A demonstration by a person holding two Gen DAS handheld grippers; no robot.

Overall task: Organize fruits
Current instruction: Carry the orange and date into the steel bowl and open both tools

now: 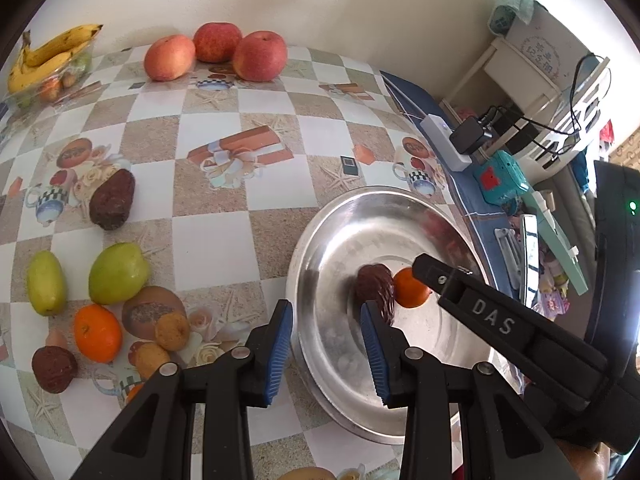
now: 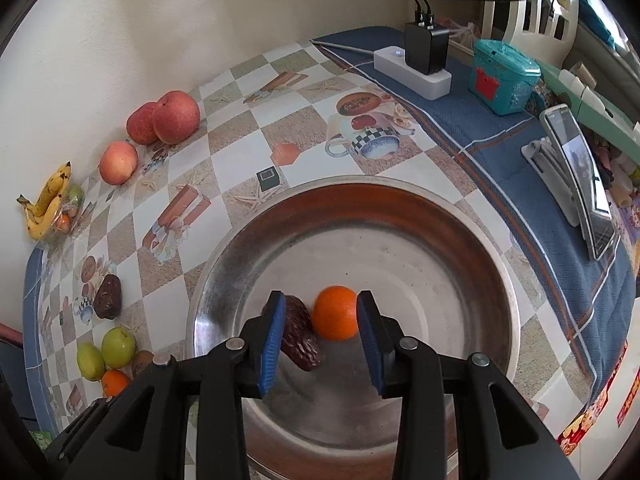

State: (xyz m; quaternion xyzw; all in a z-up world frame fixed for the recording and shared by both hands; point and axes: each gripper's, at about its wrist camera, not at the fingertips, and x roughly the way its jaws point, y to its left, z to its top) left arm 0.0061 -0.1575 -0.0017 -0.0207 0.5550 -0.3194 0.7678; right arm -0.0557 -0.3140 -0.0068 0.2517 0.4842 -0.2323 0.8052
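Right wrist view: right tool (image 2: 320, 328) released, straddling orange (image 2: 334, 312) and half-hidden brown fruit (image 2: 301, 340) in steel bowl (image 2: 480, 264); left tool (image 1: 326, 344) released over the bowl's rim.

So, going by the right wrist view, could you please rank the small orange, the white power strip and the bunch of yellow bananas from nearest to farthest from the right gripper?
1. Small orange, in the steel bowl, between the open right gripper fingers.
2. White power strip, far right on the blue cloth.
3. Bunch of yellow bananas, far left by the wall.

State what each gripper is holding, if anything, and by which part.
Nothing is held. The left gripper is open and empty; the right gripper is open around the orange in the metal bowl.
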